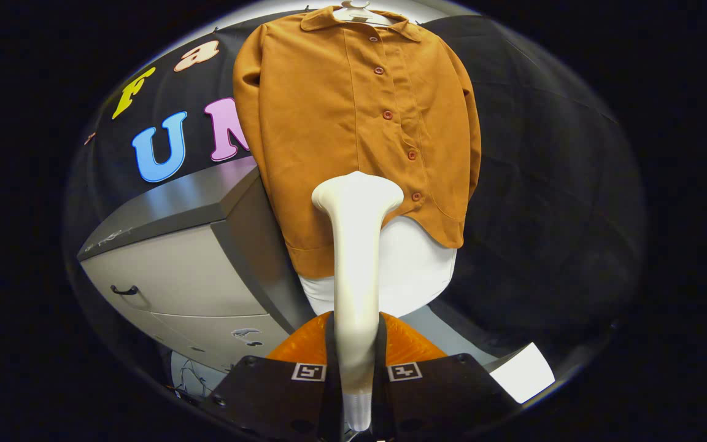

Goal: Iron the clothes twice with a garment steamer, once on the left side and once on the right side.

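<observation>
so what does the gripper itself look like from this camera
The gripper shows as two broad, flat plates side by side with a narrow slot between them. Each plate carries a small square black-and-white fiducial marker near its inner front corner, plus a few round screw heads along its edges. A rounded orange housing rises just ahead of the plates. No cables or sleeve are visible.

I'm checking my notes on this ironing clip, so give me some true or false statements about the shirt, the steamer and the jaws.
1. The gripper has its jaws shut on the steamer handle. True.
2. The shirt is brown and buttoned. True.
3. The shirt lies flat on a table. False: it hangs on a hanger.
4. The steamer head points away from the shirt. False: it faces the lower front.
5. A grey cabinet stands beside the shirt. True.
</observation>
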Tool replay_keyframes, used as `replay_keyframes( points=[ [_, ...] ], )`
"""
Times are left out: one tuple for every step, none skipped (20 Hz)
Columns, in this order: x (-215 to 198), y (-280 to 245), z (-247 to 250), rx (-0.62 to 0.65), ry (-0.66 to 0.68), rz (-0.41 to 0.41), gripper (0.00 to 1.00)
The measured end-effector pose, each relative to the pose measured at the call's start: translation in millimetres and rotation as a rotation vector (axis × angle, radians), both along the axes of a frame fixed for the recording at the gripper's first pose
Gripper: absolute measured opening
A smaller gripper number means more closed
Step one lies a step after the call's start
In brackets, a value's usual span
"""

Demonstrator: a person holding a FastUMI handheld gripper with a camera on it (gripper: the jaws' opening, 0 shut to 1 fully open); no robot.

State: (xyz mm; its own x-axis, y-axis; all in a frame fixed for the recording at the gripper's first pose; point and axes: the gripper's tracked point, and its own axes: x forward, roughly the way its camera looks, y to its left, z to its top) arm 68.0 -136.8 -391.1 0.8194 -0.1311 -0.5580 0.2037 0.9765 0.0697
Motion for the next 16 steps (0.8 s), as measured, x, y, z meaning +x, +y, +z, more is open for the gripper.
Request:
replay_keyframes(
  points=[
    [-8.9,0.9,4.0,0.005,-0.007,0.007,0.22],
    [-15.1,0.8,12.4,-0.003,-0.020,0.018,0.21],
    [-18.5,-1.3,23.8,-0.010,-0.036,0.027,0.21],
    [-20.6,-2.3,37.4,-0.010,-0.059,0.033,0.21],
    [-21.3,-3.9,51.9,-0.007,-0.084,0.035,0.21],
    [-20.1,-5.5,66.1,-0.006,-0.110,0.036,0.21],
    [-20.7,-6.9,82.2,-0.011,-0.139,0.036,0.21],
    [-18.7,-9.1,99.8,-0.020,-0.173,0.036,0.21],
    [-15.8,-11.0,118.1,-0.032,-0.206,0.037,0.21],
    [-12.7,-12.4,135.5,-0.048,-0.240,0.041,0.21],
    [-9.4,-13.2,153.3,-0.063,-0.276,0.046,0.21],
    [-7.0,-14.1,170.8,-0.075,-0.310,0.050,0.21],
    [-5.1,-14.3,187.2,-0.084,-0.341,0.054,0.21],
    [-1.3,-15.4,203.0,-0.091,-0.370,0.055,0.21],
    [0.7,-16.5,217.2,-0.096,-0.395,0.056,0.21],
    [3.6,-18.0,231.7,-0.101,-0.422,0.056,0.21]
  ],
)
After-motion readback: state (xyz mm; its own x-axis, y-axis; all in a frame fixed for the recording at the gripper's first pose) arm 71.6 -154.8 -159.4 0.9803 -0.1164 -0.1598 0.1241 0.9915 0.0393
